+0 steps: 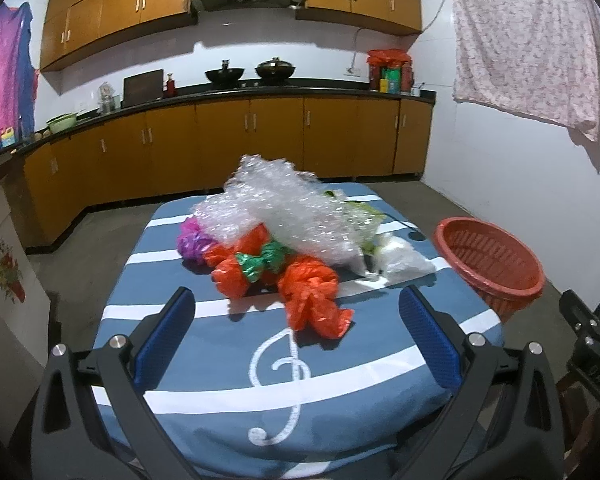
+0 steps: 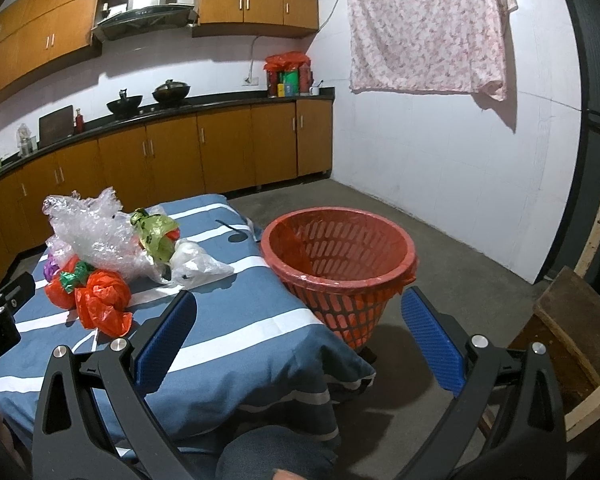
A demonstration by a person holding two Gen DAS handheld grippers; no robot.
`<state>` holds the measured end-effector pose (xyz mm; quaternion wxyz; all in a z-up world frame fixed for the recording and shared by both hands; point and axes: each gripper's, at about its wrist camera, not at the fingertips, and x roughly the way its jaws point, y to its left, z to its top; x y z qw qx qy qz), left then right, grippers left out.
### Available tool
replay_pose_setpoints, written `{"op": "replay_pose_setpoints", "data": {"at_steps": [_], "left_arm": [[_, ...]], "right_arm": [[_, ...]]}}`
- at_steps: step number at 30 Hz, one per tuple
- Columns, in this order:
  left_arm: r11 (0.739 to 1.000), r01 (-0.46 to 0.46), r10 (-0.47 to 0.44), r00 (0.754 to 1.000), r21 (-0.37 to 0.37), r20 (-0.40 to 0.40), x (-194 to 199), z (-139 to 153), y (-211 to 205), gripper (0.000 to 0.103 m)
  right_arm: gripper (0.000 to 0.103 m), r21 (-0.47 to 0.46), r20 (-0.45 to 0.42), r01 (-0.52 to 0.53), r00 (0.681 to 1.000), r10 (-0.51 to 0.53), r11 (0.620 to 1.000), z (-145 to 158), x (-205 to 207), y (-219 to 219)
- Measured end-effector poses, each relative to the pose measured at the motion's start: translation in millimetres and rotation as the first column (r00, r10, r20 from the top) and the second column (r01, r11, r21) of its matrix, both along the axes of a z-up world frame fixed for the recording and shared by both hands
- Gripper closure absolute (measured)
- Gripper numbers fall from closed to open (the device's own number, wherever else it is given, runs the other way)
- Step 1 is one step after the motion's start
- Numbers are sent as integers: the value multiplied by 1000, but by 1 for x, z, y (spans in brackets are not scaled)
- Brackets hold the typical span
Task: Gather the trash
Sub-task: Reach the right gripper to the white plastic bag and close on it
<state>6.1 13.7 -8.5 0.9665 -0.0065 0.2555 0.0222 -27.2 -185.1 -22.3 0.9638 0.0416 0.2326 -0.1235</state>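
Left claw [image 1: 296,344]: spread wide and holding nothing; it hangs over the near end of the counter [image 1: 340,376], the striped blue cloth showing between its blue pads.
Purple wrapper [image 1: 192,240]: far left of the trash heap, tucked against the bubble wrap; best left for later, as other pieces lean on it.
Orange bags [image 1: 312,300]: crumpled at the near edge of the heap, the closest one lying free toward the left claw. I judge this the sensible first pick: approach low along the cloth, straddle the thickest bunch and close firmly, since thin film slips out of a shallow pinch.
Green foil [image 1: 262,262]: wedged between the orange lumps; it may come along if the grip lands too far back.
Bubble wrap [image 1: 284,208]: large, clear, piled on top of the rest at the middle; light and springy, likely to drag neighbours when lifted.
White bag [image 2: 198,264]: right end of the heap, nearest the basket side.
Basket [image 2: 340,272]: red, lined, standing off the counter's right edge, seemingly with nothing in it yet; carry each piece well over the rim before letting go.
Right claw [image 2: 296,344]: spread, gripping nothing, aimed between the counter corner and the basket.
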Motion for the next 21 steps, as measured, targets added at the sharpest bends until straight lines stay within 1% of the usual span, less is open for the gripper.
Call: {"op": "replay_pose_setpoints", "data": {"at_steps": [3,5,7,10,13,15,18,20,21], "left_arm": [[1000,-26,26,1000,-7,-8,5,-7,12,4],[999,-47,47,999,-6,-13,9,-10,20,4],[998,-70,69,997,-7,-22,15,-14,30,4],[993,-118,117,992,-7,-41,24,-20,49,4],[989,-144,143,988,-18,-53,36,-24,64,4],[986,-163,162,985,-27,-57,43,-27,75,4],[983,-177,175,983,-40,-57,49,-28,85,4],[984,-170,167,984,-51,-58,55,-30,89,4],[985,-166,163,985,-54,-58,59,-29,89,4]], "right_arm": [[2,-1,-14,-31,999,31,1000,2,17,6],[2,16,-39,-58,998,58,998,0,33,8],[2,63,-58,-87,994,91,994,-4,55,10],[2,109,-74,-110,990,118,988,-10,78,11],[2,83,-90,-147,984,154,986,-17,108,23],[4,65,-104,-174,978,180,983,-22,125,30],[13,64,-146,-222,962,229,973,-34,158,42],[22,71,-182,-239,952,248,968,-44,176,46],[23,78,-199,-245,946,256,966,-50,185,48]]}}
